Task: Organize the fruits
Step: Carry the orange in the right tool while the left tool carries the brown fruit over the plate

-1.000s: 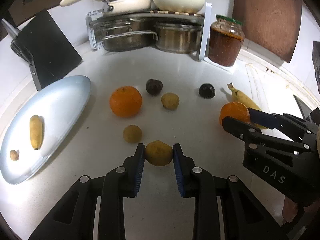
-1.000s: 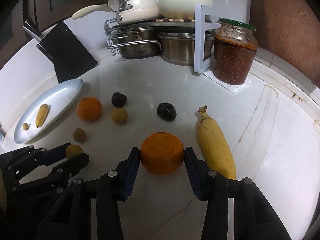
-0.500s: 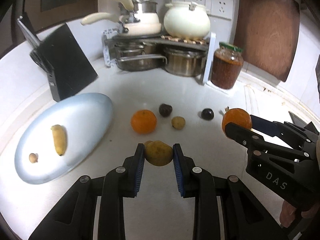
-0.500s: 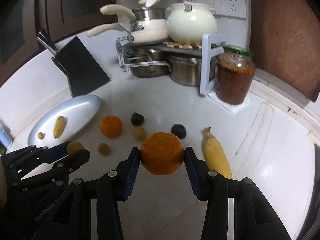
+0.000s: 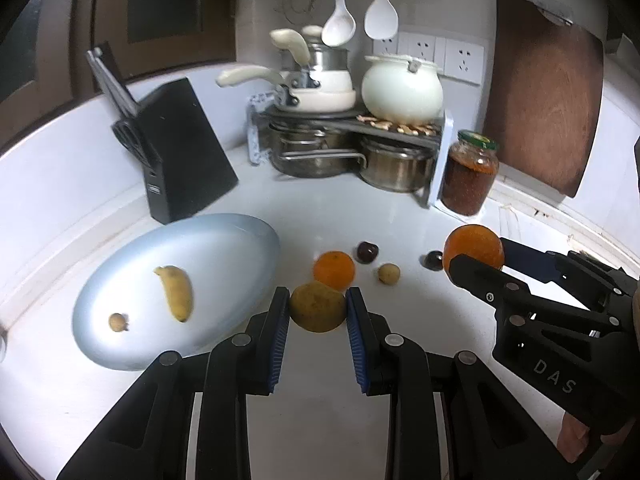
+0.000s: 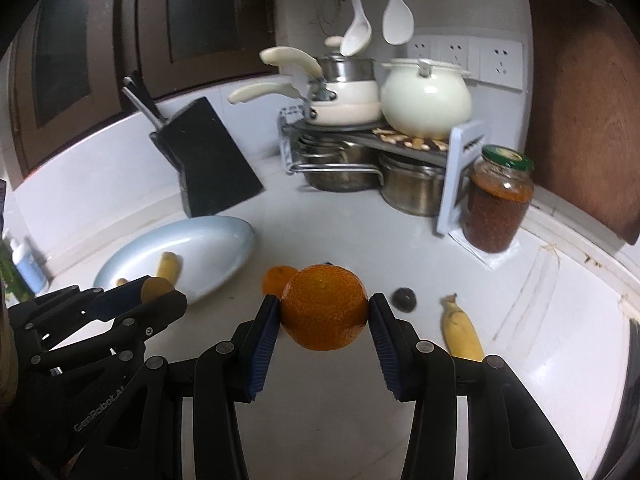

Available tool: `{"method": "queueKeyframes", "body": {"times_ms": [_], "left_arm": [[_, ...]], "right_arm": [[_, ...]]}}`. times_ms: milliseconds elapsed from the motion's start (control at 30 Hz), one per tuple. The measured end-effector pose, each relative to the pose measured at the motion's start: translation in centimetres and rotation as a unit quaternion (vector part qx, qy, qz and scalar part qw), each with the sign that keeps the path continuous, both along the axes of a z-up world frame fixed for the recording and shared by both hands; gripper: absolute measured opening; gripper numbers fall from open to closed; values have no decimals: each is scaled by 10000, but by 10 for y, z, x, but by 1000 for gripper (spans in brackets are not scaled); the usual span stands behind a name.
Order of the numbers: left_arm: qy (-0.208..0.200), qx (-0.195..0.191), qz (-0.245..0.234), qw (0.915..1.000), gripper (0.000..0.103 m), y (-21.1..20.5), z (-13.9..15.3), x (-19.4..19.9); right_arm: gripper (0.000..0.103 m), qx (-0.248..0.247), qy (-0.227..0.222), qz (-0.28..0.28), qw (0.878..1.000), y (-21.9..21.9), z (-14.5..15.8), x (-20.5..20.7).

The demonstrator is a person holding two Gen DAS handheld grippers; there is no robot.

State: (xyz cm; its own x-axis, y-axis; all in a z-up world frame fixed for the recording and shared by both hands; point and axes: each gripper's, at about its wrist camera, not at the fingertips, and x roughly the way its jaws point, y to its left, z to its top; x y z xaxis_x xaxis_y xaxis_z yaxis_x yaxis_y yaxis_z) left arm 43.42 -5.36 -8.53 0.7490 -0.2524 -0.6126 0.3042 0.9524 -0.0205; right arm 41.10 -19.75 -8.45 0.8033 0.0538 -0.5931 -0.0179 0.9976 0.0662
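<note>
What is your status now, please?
Left gripper shut on yellow fruit. Right gripper shut on orange. Plate holds two fruits, room left. Nothing in the way.

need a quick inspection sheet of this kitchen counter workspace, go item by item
surface: white counter, no spills seen.
job's things: pale blue plate holds a small banana and a small round brown fruit; loose on the counter are an orange, two dark fruits, a small tan fruit and a large banana.
clutter: knife block, pot rack, jar.
grippers: left tongs shut on a yellow-brown fruit; right tongs shut on a large orange; both held clear of the counter.
cables: nothing seen.
surroundings: wall sockets, hanging spoons, wooden board.
</note>
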Motion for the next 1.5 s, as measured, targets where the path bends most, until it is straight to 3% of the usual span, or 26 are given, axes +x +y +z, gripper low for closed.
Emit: {"method": "queueKeyframes", "body": {"times_ms": [933, 1500], "left_arm": [[-675, 60, 890, 9937, 28, 90, 35, 0], [-272, 176, 1409, 9895, 28, 142, 17, 52]], "right_arm": [[47, 21, -509, 881, 9948, 92, 32, 24], [47, -56, -336, 1293, 9910, 150, 21, 90]]}}
